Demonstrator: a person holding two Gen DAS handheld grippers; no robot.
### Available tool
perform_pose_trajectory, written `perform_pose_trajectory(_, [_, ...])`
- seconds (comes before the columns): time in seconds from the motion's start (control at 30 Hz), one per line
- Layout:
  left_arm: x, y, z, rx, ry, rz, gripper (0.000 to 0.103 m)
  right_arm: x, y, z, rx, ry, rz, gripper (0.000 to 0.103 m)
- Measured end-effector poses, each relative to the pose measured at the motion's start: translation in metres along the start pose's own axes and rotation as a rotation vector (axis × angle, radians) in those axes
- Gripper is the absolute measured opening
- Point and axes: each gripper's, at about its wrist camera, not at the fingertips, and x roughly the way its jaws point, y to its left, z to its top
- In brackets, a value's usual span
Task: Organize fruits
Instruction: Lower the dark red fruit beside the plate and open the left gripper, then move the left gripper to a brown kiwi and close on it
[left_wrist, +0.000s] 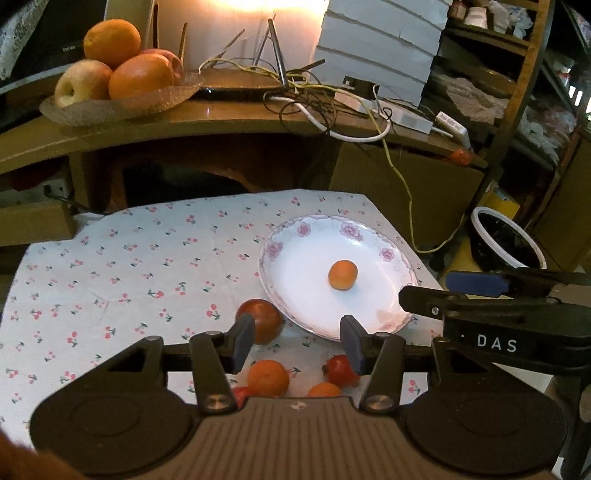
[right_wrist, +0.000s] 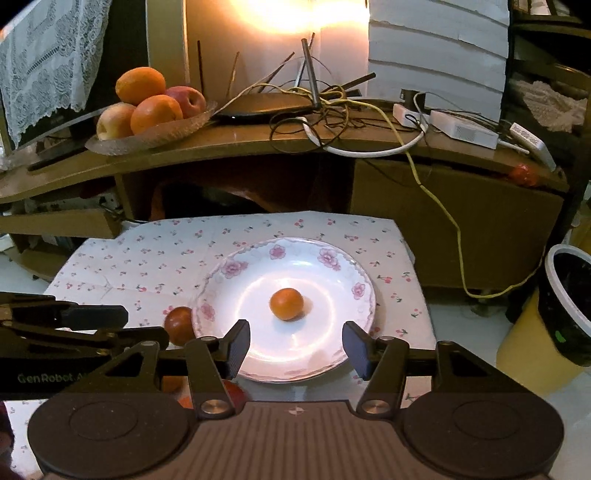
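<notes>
A white plate with pink flowers (left_wrist: 295, 258) (right_wrist: 332, 288) lies on the cherry-print cloth and holds one small orange fruit (left_wrist: 342, 274) (right_wrist: 286, 303). A dark red fruit (left_wrist: 260, 321) (right_wrist: 179, 325) rests against the plate's left rim. Close under my left gripper lie an orange fruit (left_wrist: 267, 377), a red fruit (left_wrist: 340, 370) and another orange one (left_wrist: 324, 389), partly hidden. My left gripper (left_wrist: 297, 343) is open above them with nothing between its pads. My right gripper (right_wrist: 295, 349) hovers open and empty over the plate's near edge.
On the wooden shelf behind stand a glass dish of oranges and apples (left_wrist: 118, 66) (right_wrist: 147, 107), a router with tangled cables (left_wrist: 295, 88) and white boxes. A dark bin with a white rim (left_wrist: 506, 243) (right_wrist: 569, 302) stands on the floor to the right.
</notes>
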Motion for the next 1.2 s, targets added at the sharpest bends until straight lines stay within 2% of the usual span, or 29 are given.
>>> perform_pose_trajectory(0.2, [-0.023, 0.014, -0.013, 0.021, -0.020, 0.035, 0.056, -0.008, 0.009, -0.006, -0.005, 0.008, 0.043, 0.057])
perform_pose_trajectory(0.43, [-0.047, 0.028, -0.039, 0.055, 0.001, 0.078, 0.056, -0.022, 0.017, -0.022, -0.015, 0.027, 0.097, 0.057])
perform_pose_trajectory(0.6, [-0.059, 0.030, -0.063, 0.128, 0.027, 0.104, 0.056, -0.024, 0.030, -0.039, -0.065, 0.057, 0.128, 0.057])
perform_pose_trajectory(0.73, [-0.055, 0.030, -0.080, 0.206, 0.063, 0.126, 0.056, -0.021, 0.040, -0.054, -0.114, 0.098, 0.153, 0.057])
perform_pose_trajectory(0.93, [-0.041, 0.035, -0.092, 0.257, 0.111, 0.122, 0.056, -0.013, 0.044, -0.062, -0.144, 0.129, 0.164, 0.057])
perform_pose_trajectory(1.07, [-0.035, 0.042, -0.096, 0.254, 0.130, 0.113, 0.054, -0.011, 0.046, -0.063, -0.141, 0.136, 0.182, 0.057])
perform_pose_trajectory(1.2, [-0.023, 0.048, -0.097, 0.253, 0.151, 0.136, 0.052, -0.010, 0.056, -0.064, -0.161, 0.144, 0.210, 0.057])
